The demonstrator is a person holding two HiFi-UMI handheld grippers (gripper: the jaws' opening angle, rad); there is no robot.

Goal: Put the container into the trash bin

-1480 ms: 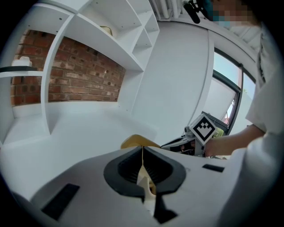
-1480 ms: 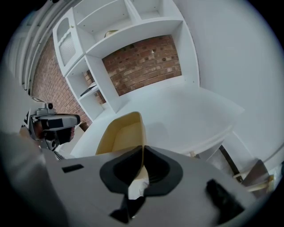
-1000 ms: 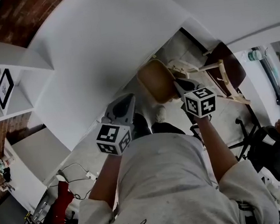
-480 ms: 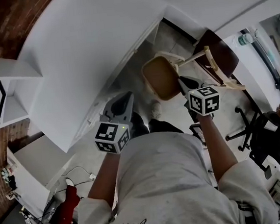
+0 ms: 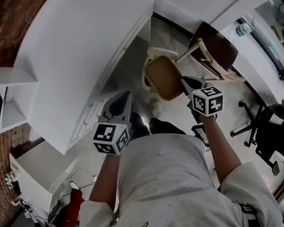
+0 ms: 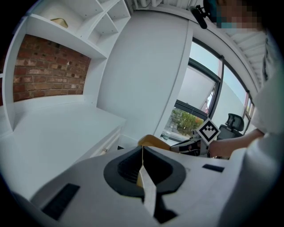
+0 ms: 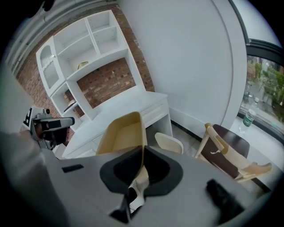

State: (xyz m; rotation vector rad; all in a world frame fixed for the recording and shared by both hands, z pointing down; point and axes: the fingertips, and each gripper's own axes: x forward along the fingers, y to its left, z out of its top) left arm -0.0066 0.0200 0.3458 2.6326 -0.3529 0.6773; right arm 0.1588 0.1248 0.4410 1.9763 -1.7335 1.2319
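A tan open container [image 5: 162, 77] hangs in the air in front of the person, over the floor. My right gripper [image 5: 186, 83] is shut on its rim; in the right gripper view the container [image 7: 122, 133] rises to the left of the closed jaws of the right gripper [image 7: 143, 153]. My left gripper [image 5: 123, 101] is shut and holds nothing, left of the container and apart from it. The left gripper view shows its closed tips [image 6: 142, 155], with the container [image 6: 153, 142] and the right gripper [image 6: 177, 148] beyond. A cream rounded bin-like thing [image 7: 168, 142] stands on the floor by the desk.
A white desk [image 5: 77, 67] with drawers runs along the left, with white shelves [image 7: 84, 48] on a brick wall behind. A wooden chair with a dark seat [image 5: 215, 48] stands at the right, a black office chair [image 5: 278, 132] farther right. A water bottle [image 7: 250, 116] stands by the window.
The head view has swung: the desk and chairs have shifted in the frame. Both grippers keep their places before the person, and the right one still grips the container.
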